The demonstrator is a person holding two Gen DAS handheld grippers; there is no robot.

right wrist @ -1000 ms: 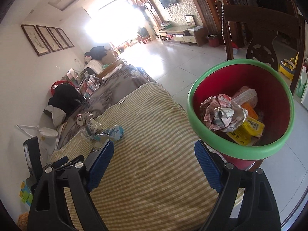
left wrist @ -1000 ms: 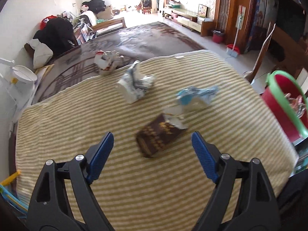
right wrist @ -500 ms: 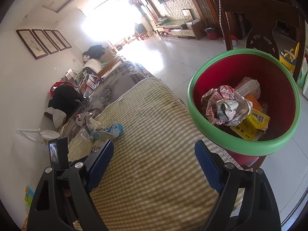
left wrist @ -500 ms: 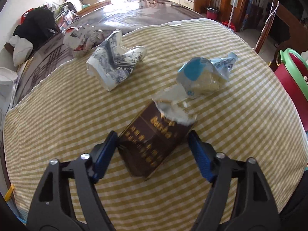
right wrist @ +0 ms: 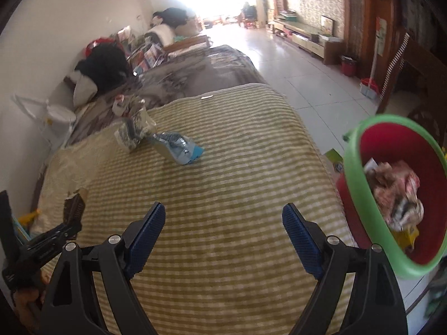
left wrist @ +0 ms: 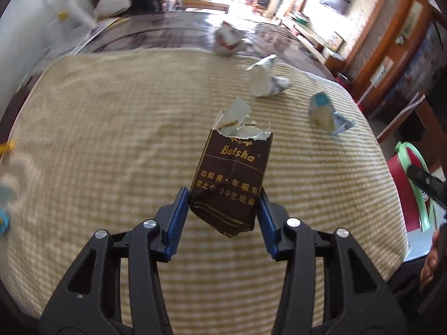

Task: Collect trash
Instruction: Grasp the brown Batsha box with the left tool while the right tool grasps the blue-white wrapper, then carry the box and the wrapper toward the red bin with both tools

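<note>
Clamping onto the brown cigarette pack, the left gripper has just been closing its jaws, which stood wide apart around the pack a second ago and now press on both its sides. The pack lay flat on the striped blanket then; now it stands upright between the blue pads, its torn top pointing away from the camera and its lower end held clear of the cloth. Farther back and to the right, the crumpled white paper cup and the blue wrapper rest on the blanket, apart from each other, with another crumpled wrapper beyond the blanket's far edge. In the right wrist view the left gripper shows at the far left edge with the pack in its jaws. The right gripper hangs above the blanket with its jaws wide and nothing between them, as wide as before. The red bin with a green rim, already holding crumpled trash, now sits at the right edge of that view, where earlier it filled the upper right.
</note>
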